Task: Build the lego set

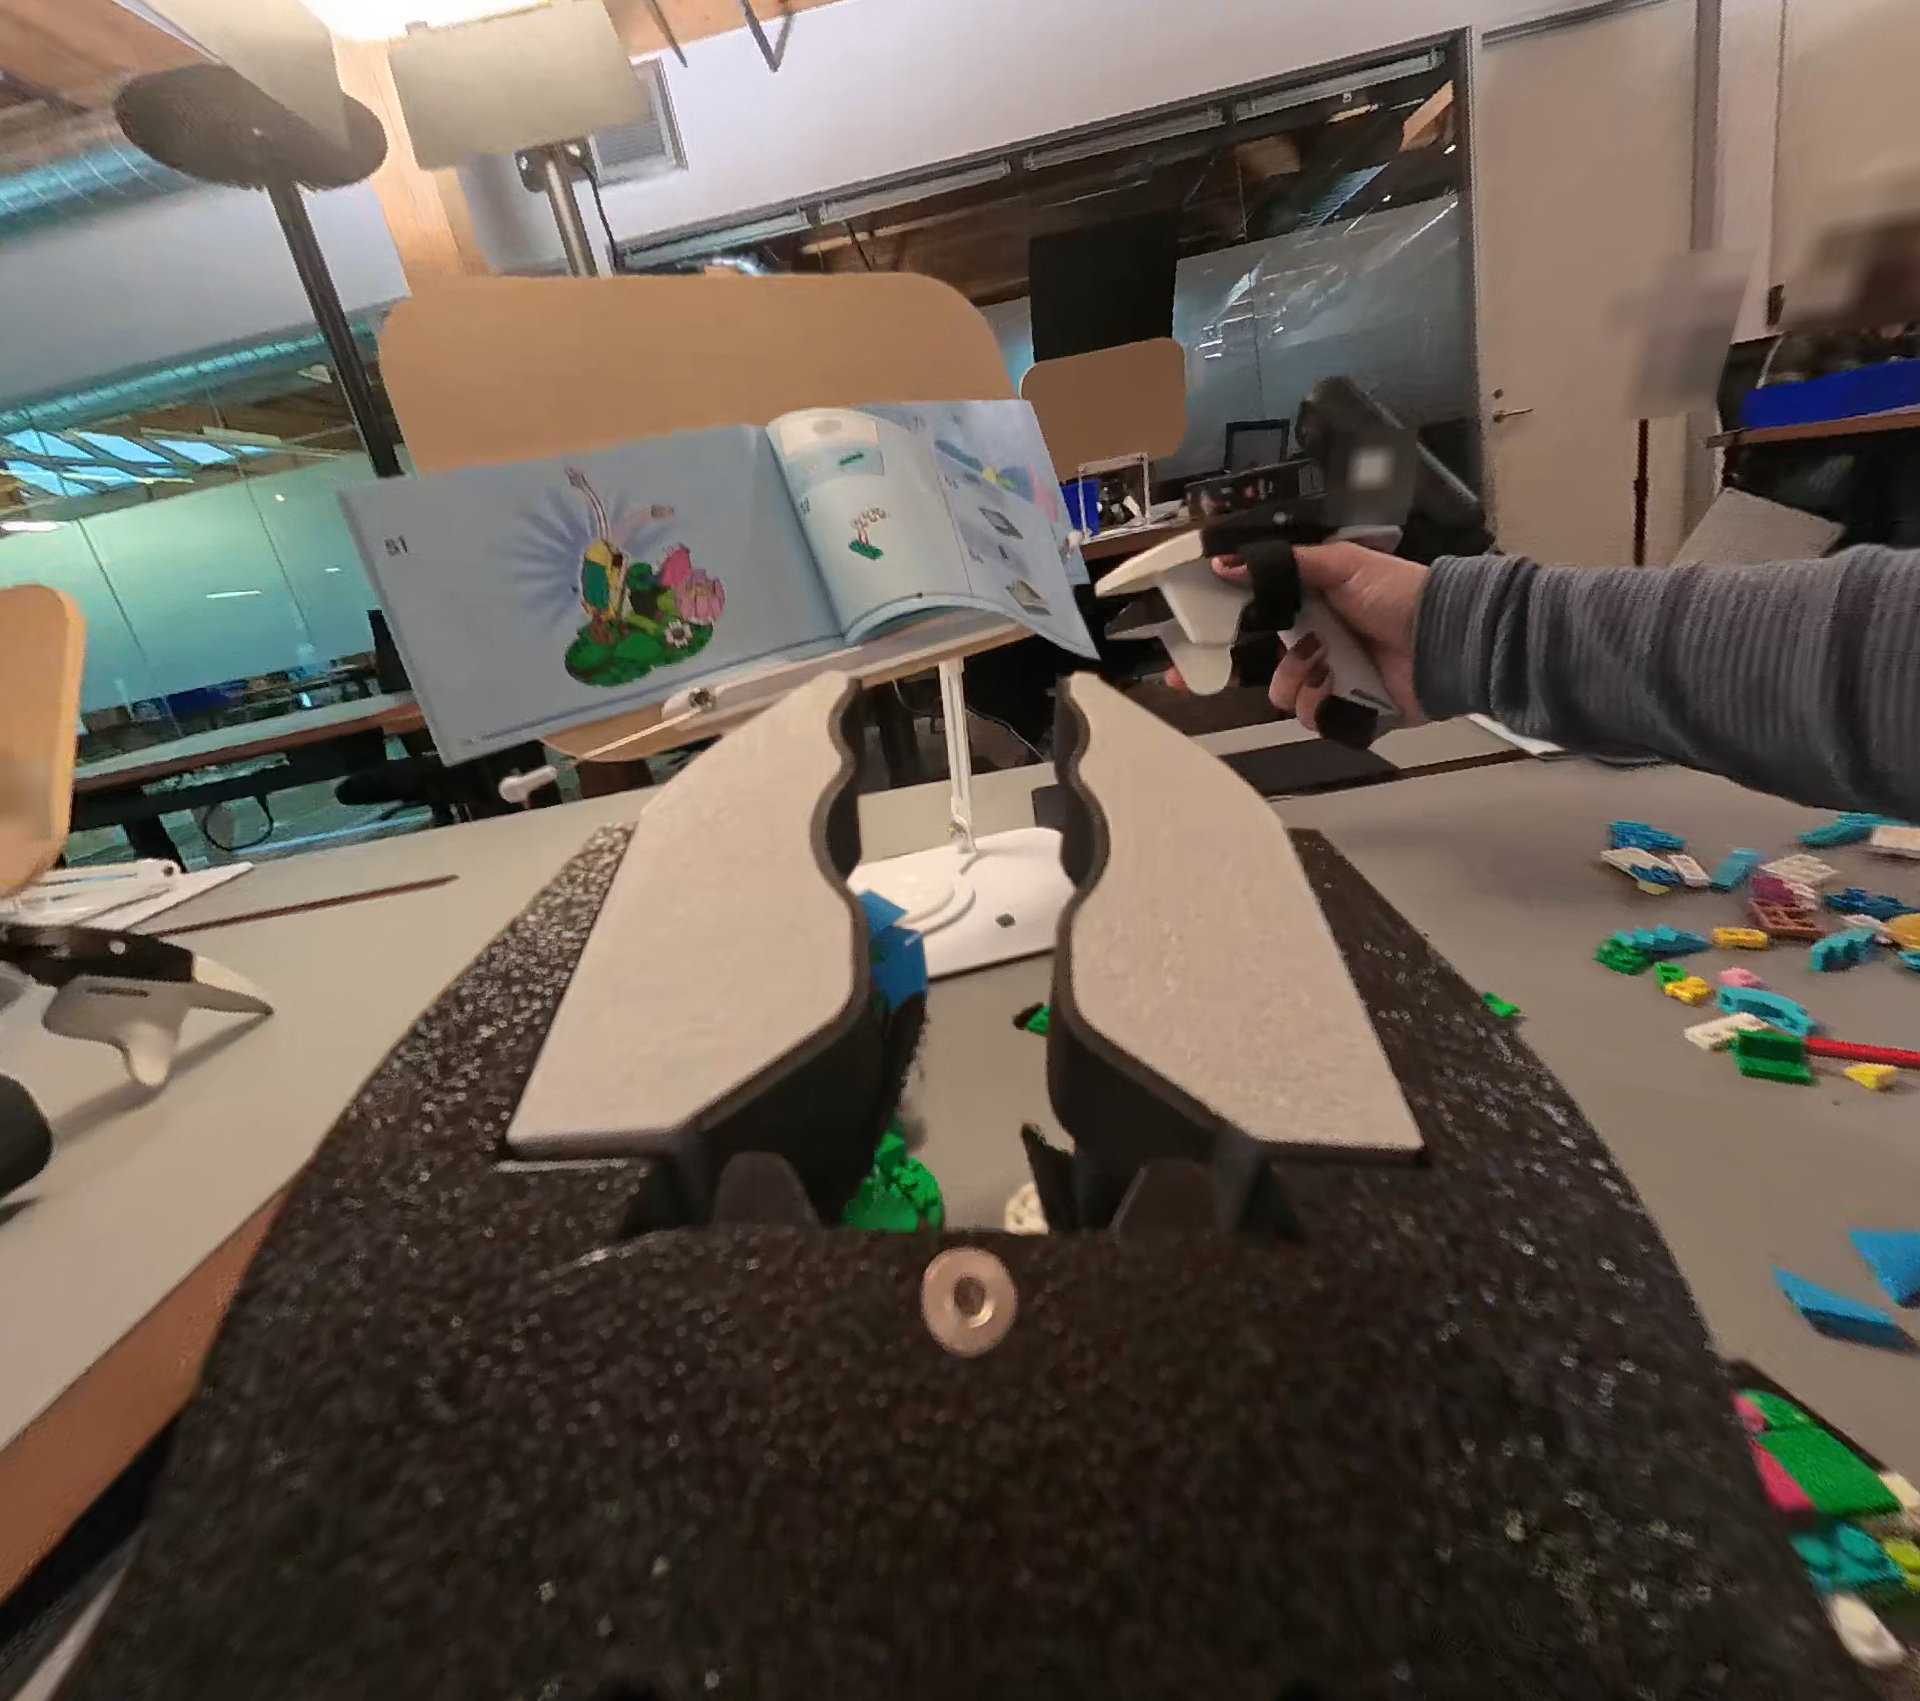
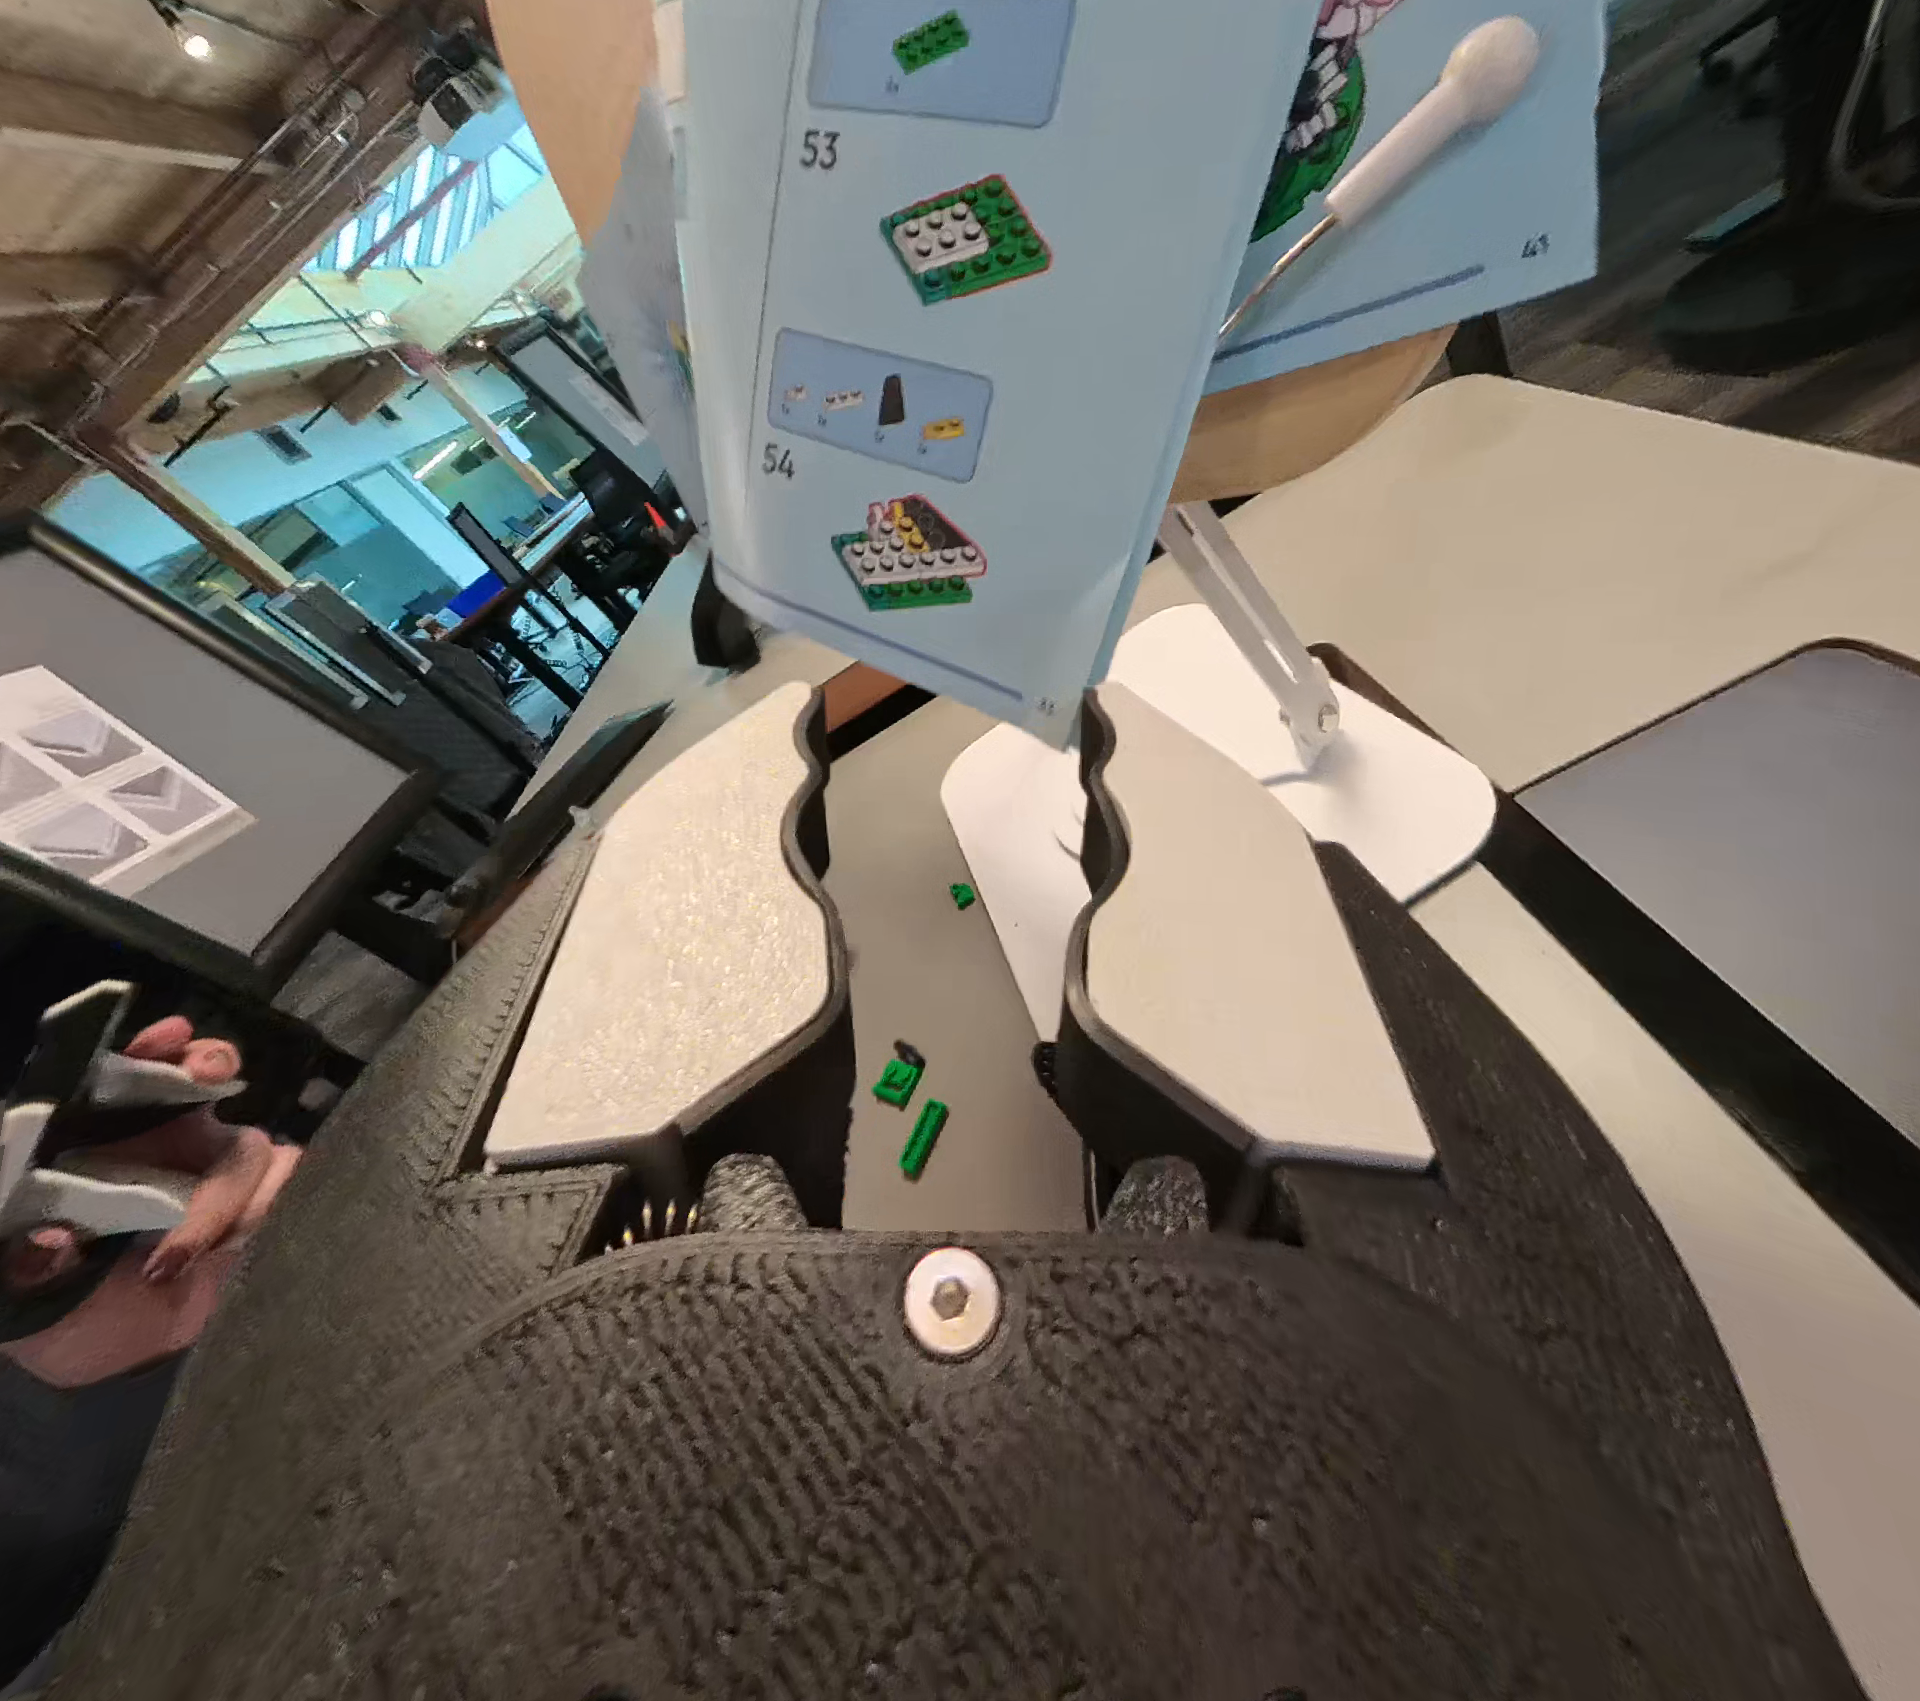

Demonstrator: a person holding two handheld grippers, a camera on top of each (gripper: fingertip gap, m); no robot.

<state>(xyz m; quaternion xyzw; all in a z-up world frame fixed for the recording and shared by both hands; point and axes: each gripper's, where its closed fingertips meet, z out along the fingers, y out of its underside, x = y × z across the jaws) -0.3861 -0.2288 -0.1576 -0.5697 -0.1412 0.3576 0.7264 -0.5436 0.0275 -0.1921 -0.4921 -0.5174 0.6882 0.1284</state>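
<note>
The left gripper [image 1: 961,706] partly hides a blue-green lego build [image 1: 896,955]; jaws apart, grip unclear. The right gripper [image 2: 948,716], jaws apart and empty, faces a loose booklet page [image 2: 966,321].

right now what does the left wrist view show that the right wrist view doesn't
Only the left wrist view shows the loose lego pile on the grey table and a blue-and-green lego build between the left gripper fingers. Only the right wrist view shows a lifted page above the open right gripper. Both show the instruction booklet and its white stand.

both tools [image 1: 961,716] [image 2: 951,726] raised, jaws parted.
</note>
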